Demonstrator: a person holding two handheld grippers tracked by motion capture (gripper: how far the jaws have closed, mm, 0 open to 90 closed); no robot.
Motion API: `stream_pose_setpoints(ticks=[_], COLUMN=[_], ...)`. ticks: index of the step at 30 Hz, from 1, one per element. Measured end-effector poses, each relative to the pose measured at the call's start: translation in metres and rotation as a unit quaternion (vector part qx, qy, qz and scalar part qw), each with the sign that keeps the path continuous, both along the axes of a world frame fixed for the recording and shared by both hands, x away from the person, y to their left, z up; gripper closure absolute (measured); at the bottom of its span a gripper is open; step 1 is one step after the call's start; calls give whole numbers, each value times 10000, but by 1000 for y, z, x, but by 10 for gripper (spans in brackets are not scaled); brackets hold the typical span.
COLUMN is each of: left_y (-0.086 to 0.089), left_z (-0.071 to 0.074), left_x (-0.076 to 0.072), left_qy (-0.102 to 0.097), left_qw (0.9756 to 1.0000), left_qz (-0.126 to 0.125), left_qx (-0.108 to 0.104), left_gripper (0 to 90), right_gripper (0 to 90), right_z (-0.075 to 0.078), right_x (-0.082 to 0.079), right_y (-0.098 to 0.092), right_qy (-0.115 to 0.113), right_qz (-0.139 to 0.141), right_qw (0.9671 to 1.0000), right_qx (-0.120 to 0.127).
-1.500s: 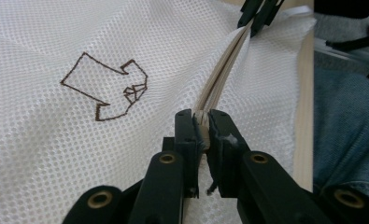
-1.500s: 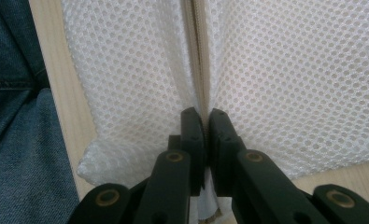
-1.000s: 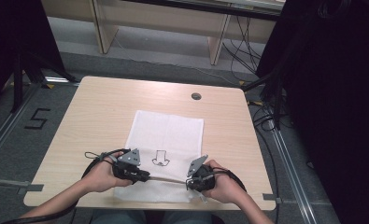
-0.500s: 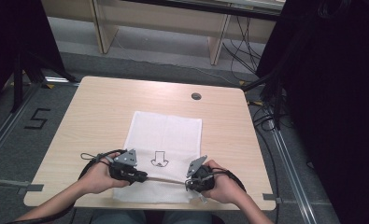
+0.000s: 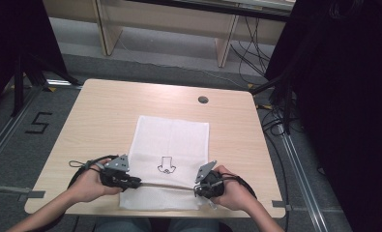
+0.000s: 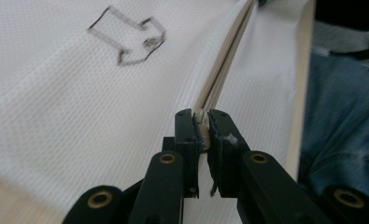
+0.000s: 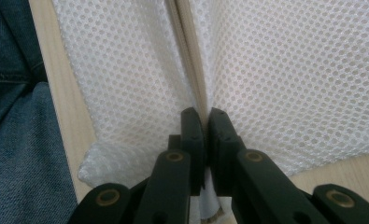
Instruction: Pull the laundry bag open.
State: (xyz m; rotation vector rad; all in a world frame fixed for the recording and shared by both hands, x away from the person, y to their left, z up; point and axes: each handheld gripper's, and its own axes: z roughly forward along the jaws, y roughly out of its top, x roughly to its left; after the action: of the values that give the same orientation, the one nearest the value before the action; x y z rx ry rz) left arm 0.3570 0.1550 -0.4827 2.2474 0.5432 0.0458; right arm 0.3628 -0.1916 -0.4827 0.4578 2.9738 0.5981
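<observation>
White cloth [image 5: 171, 145] lies at 6 o'clock on the desk [image 5: 101, 116], near hem overhanging the edge. Left claw [image 5: 130, 182] and right claw [image 5: 201, 187] each pinch the raised fold ridge [image 6: 222, 65], jaws pressed together on it. Risk: uneven pull between the claws could skew the fold, or the thin mesh could slip from a pinch.
</observation>
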Motion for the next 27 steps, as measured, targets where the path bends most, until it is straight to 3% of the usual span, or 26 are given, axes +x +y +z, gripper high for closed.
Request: stream_pose_setpoints(ticks=[2,3,8,9,11,13,14,17,20,23,26,27], left_y=[5,6,11,13,18,30,36,46,46,48,50,51], left_z=[0,2,1,0,0,-2,-2,-2,-2,-5,-8,-9], left_x=[-4,-6,-7,-9,-10,-10,-11,-16,-19,-20,-23,-22], left_qy=[77,-40,-33,92,-66,36,-36,92,4,99,44,86], left_qw=[9998,10000,10000,9997,9999,9997,9994,9988,9992,9989,9990,9988], left_qz=[49,-13,4,62,72,234,306,477,399,439,453,490], left_qx=[-151,-38,-82,-219,81,-22,127,-96,67,-103,37,-39], left_gripper=[824,824,824,824,824,824,824,823,823,824,823,823], right_gripper=[869,869,868,868,869,869,868,868,868,867,867,867], right_z=[0,0,0,1,1,1,1,1,2,2,2,1], right_x=[0,0,0,0,0,2,2,3,2,2,2,3], right_y=[-1,0,2,2,1,-3,-5,-11,-7,-8,-10,-10], right_qy=[-27,-33,-59,-64,-34,-68,-68,-92,-143,-156,-142,-112], right_qz=[6,24,80,75,51,30,-15,-69,-20,-22,-56,-50], right_qw=[10000,10000,9999,9999,9999,9999,9999,9998,9996,9997,9997,9998], right_qx=[-26,-38,-78,-63,-85,-141,-148,-146,-251,-189,-180,-144])
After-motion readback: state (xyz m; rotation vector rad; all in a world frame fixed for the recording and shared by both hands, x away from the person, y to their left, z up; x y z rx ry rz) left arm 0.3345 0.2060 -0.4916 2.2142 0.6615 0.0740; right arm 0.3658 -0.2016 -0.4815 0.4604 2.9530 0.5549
